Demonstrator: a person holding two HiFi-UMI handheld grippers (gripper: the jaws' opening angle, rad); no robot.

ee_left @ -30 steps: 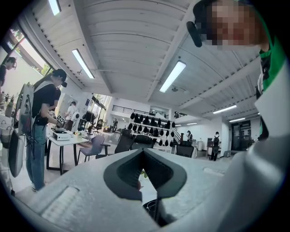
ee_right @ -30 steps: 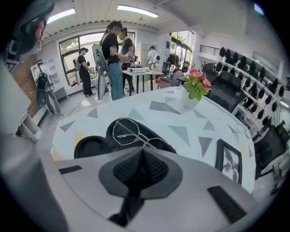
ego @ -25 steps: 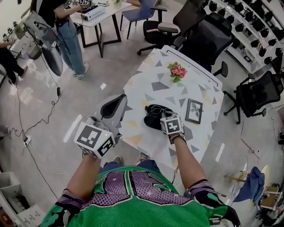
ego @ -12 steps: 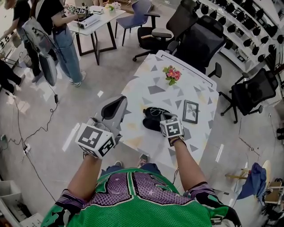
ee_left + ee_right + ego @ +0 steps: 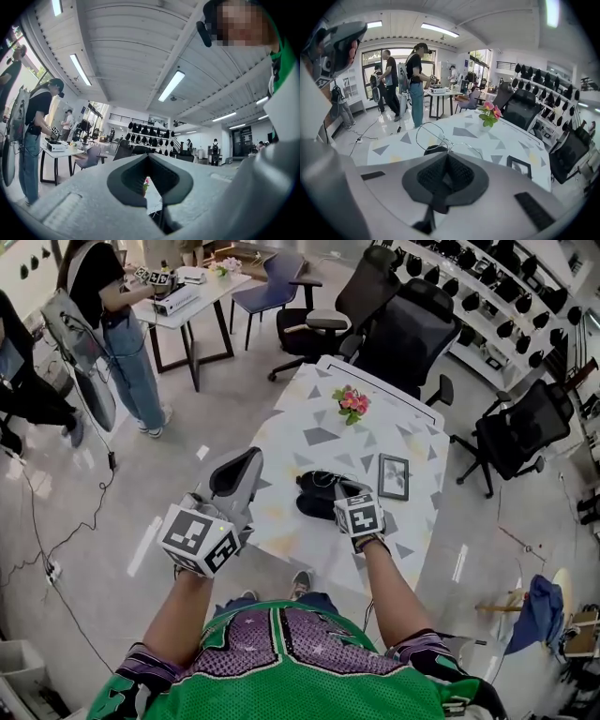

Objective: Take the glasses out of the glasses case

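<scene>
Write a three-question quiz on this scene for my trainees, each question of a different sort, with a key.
1. True or false: the right hand-held gripper is shut on the glasses.
2. In the head view, what lies on the table just right of the black case? A. a picture frame B. a mug C. a book
3. Fill the gap: the left hand-held gripper has its jaws together and holds ____.

Key: 1 true; 2 A; 3 nothing.
</scene>
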